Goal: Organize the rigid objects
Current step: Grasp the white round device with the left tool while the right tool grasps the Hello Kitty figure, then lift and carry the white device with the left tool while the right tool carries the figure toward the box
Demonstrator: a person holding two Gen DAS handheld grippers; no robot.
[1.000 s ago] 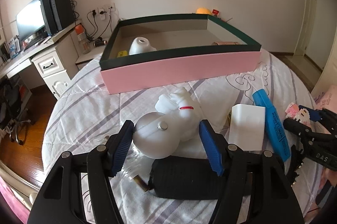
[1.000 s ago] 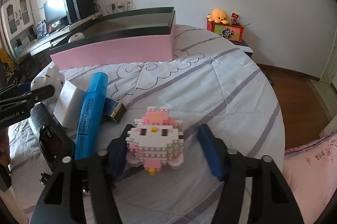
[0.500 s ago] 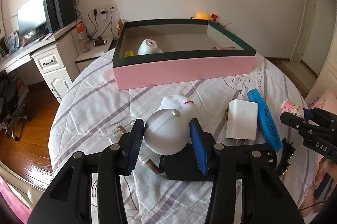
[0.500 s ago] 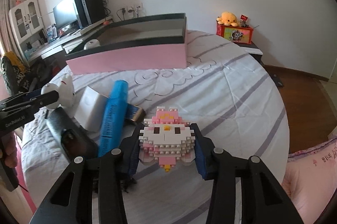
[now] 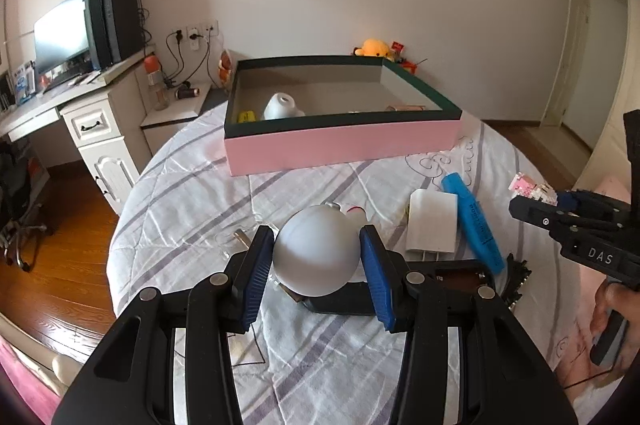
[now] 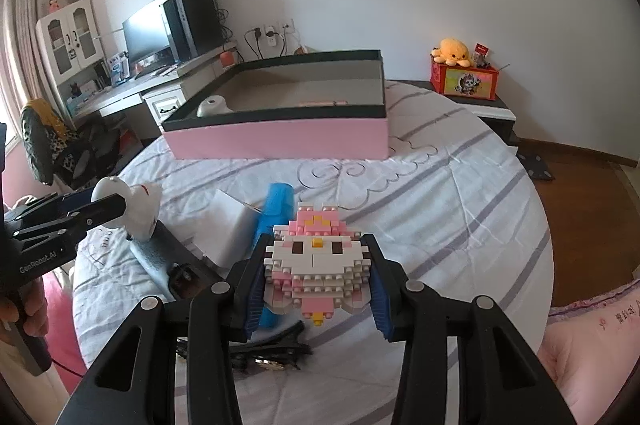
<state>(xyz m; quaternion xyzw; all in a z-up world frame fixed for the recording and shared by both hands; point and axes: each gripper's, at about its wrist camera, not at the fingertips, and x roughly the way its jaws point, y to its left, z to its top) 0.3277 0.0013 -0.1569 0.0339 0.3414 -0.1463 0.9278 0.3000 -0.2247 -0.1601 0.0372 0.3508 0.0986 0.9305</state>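
Observation:
My left gripper (image 5: 318, 259) is shut on a white round-bottomed figurine (image 5: 316, 255), held a little above the bedspread; the same figurine (image 6: 132, 211) shows at the left of the right wrist view. My right gripper (image 6: 316, 273) is shut on a pink and white brick-built cat figure (image 6: 316, 261), also lifted off the bed, and its pink edge (image 5: 530, 187) shows at the right of the left wrist view. Beyond both stands a pink box with a dark green rim (image 5: 340, 145) (image 6: 280, 139), open on top, with a white cup-like object (image 5: 282, 107) and small items inside.
On the striped bedspread lie a white charger block (image 5: 432, 223), a blue marker (image 5: 474, 225), a black case (image 5: 452, 275) and a black hair clip (image 6: 256, 347). A desk with monitor (image 5: 60, 37) stands left. A nightstand with an orange plush (image 6: 454, 51) is at the far right.
Both grippers closed onto their objects, the white figurine and the brick cat, and lifted them off the bed. Both views have pulled back and risen.

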